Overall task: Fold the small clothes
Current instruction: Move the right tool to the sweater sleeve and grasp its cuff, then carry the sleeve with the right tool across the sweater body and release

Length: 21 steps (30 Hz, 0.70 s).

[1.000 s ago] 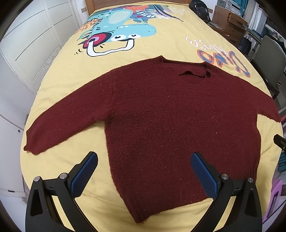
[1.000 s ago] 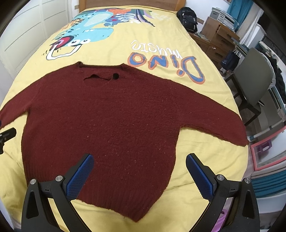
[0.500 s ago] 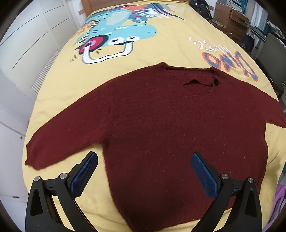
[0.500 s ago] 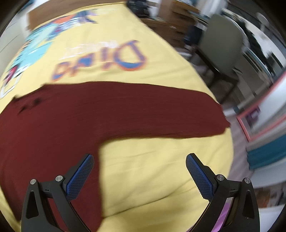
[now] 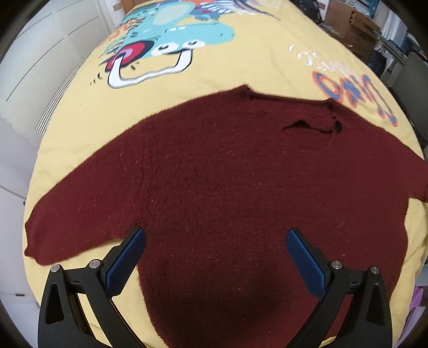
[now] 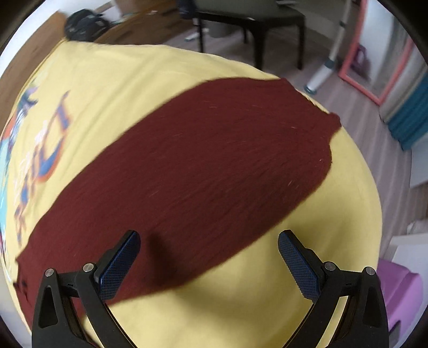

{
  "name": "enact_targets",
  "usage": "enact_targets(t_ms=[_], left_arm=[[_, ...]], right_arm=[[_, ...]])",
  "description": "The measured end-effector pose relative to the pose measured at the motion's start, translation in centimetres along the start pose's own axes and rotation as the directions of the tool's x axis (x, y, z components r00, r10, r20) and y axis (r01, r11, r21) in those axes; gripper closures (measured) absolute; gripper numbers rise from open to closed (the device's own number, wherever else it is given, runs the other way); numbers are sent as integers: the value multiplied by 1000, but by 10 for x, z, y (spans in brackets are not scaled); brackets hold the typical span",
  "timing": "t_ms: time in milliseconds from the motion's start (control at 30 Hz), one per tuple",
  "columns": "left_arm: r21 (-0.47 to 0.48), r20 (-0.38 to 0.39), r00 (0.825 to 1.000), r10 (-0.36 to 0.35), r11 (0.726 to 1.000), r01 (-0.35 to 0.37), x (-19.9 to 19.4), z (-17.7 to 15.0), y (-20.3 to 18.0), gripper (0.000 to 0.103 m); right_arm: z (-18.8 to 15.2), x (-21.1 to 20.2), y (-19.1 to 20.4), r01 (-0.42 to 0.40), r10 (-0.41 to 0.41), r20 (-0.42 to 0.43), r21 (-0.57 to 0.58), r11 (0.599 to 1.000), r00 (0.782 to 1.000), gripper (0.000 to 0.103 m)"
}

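Observation:
A dark red knit sweater [image 5: 227,192] lies flat and spread out on a yellow bedspread [image 5: 240,67], collar at the far side, both sleeves stretched outward. My left gripper [image 5: 215,251] hovers open low over the sweater's body, near the left armpit, with nothing between its blue pads. The right wrist view shows the sweater's right sleeve [image 6: 203,166] running diagonally, its cuff at the upper right by the bed's edge. My right gripper [image 6: 208,254] hangs open just over the sleeve's lower edge and grips nothing.
The bedspread carries a cartoon dinosaur print [image 5: 165,45] and coloured lettering [image 5: 353,93]. White wardrobe doors [image 5: 40,67] stand on the left. A dark chair [image 6: 248,18], a pink-framed mirror [image 6: 374,67], wooden floor and a purple item [image 6: 401,294] lie beyond the bed's right edge.
My right gripper has swung to the right, from over the sweater's body to over the right sleeve, and dropped closer. The left gripper has moved lower and forward over the body.

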<state>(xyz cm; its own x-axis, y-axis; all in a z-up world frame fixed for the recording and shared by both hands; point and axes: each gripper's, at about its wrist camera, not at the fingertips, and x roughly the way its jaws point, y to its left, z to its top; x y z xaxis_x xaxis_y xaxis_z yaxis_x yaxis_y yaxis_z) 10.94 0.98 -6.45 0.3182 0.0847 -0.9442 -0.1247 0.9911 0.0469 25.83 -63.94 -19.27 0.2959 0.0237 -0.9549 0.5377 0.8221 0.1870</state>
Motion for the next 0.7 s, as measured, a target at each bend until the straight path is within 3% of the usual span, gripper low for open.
enact_targets(t_ms=[200,300,367,400,433,467,700], left_arm=[[-28,-40,999,-2,1000,1,17,-2,15,1],[-34,-61,998,5,999,-7,25,-2,21,1],[-40,-77,997,0,999,-3,29,-2,23,1],[-41,-82,997,-5,999,2,29,-2,24,1],[-41,-84,996,-8,999,5,30,-3,25,1],[-40,-83,996,-6,999,3,31,-3,25,1],[-35,-72,997,-27,999,25,27,-6,26,1]], right_arm=[[19,16,-13,-1,1,4,78,997,1000,5],[26,14,-9,14,-14,6,105,994,1000,26],[32,13,-9,8,-9,14,104,994,1000,49],[33,12,-7,8,-10,13,91,996,1000,54],[34,11,-3,8,-8,8,67,998,1000,64],[34,9,-1,2,-3,8,54,999,1000,83],[28,-38,42,-86,90,57,-74,994,994,89]])
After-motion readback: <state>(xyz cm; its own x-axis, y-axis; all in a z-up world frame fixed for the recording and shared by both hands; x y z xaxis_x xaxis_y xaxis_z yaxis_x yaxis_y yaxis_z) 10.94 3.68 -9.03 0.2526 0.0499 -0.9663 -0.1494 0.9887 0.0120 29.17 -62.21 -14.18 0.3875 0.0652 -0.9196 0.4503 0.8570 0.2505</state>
